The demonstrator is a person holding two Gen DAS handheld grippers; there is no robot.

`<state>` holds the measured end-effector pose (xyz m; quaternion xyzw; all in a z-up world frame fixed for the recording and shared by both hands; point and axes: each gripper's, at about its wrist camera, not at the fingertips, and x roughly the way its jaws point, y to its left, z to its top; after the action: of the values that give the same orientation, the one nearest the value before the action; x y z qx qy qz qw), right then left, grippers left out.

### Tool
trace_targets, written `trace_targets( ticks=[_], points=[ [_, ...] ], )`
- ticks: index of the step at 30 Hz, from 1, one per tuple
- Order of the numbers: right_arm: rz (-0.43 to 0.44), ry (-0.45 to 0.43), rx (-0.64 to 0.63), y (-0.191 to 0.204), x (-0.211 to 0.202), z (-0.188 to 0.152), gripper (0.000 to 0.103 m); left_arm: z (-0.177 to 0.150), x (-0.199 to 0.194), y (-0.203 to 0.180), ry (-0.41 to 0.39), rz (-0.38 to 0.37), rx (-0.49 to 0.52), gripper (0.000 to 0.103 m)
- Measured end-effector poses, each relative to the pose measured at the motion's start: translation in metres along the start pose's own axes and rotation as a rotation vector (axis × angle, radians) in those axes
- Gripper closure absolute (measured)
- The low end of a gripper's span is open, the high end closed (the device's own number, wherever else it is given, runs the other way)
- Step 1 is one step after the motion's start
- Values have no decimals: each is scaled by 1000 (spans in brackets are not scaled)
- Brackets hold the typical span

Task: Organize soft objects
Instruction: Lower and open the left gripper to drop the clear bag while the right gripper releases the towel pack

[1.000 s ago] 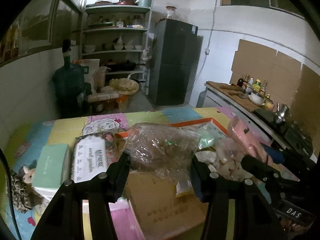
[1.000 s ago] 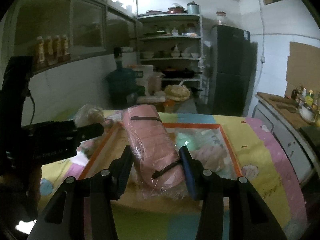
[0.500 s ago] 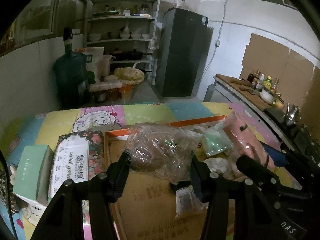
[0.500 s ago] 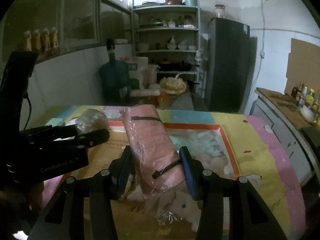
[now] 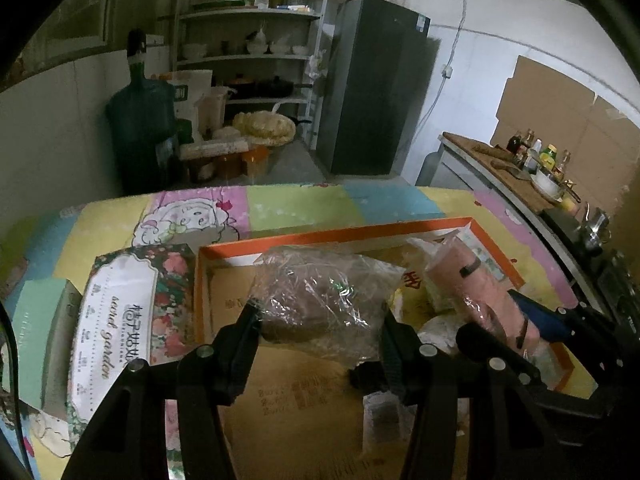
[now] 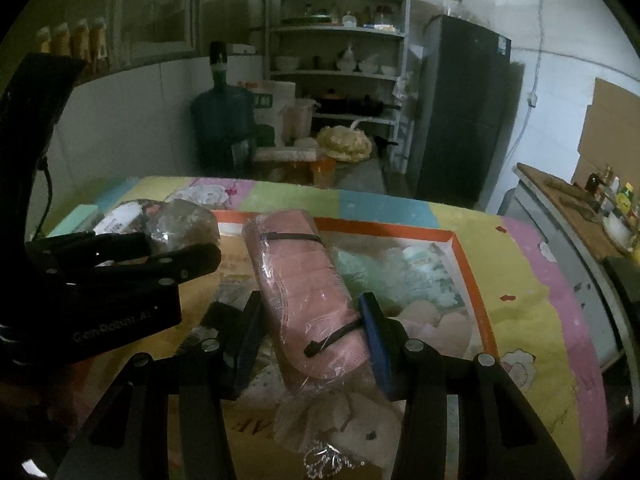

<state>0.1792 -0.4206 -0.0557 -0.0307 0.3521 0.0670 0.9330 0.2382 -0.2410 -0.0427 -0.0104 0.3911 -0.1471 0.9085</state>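
My left gripper (image 5: 320, 320) is shut on a clear plastic bag with something brown inside (image 5: 320, 296), held over the left part of an orange-rimmed cardboard box (image 5: 360, 230). My right gripper (image 6: 312, 320) is shut on a pink pack of face masks in clear wrap (image 6: 308, 292), held over the same box (image 6: 460, 248). The pink pack also shows in the left wrist view (image 5: 476, 292), and the left gripper with its bag shows at the left of the right wrist view (image 6: 184, 220). Several soft bagged items (image 6: 400, 280) lie in the box.
A floral tissue box (image 5: 120, 320) and a mint green box (image 5: 36, 336) lie left of the cardboard box on the colourful mat (image 5: 300, 204). Beyond the table stand a water jug (image 5: 140, 136), shelves (image 5: 248, 40) and a fridge (image 5: 376, 88). A counter with bottles (image 5: 532, 160) runs along the right.
Both grippers have moved forward and lower over the cardboard box, each still holding its item. The pink pack now sits closer to the left gripper.
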Motion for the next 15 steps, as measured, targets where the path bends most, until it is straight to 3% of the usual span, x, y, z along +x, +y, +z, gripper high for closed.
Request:
trace_targets(
  ticks=[15],
  points=[
    [-2,52,-7,-2,23,-1,54,-1,18,0,51,-2,-2,49]
  ],
)
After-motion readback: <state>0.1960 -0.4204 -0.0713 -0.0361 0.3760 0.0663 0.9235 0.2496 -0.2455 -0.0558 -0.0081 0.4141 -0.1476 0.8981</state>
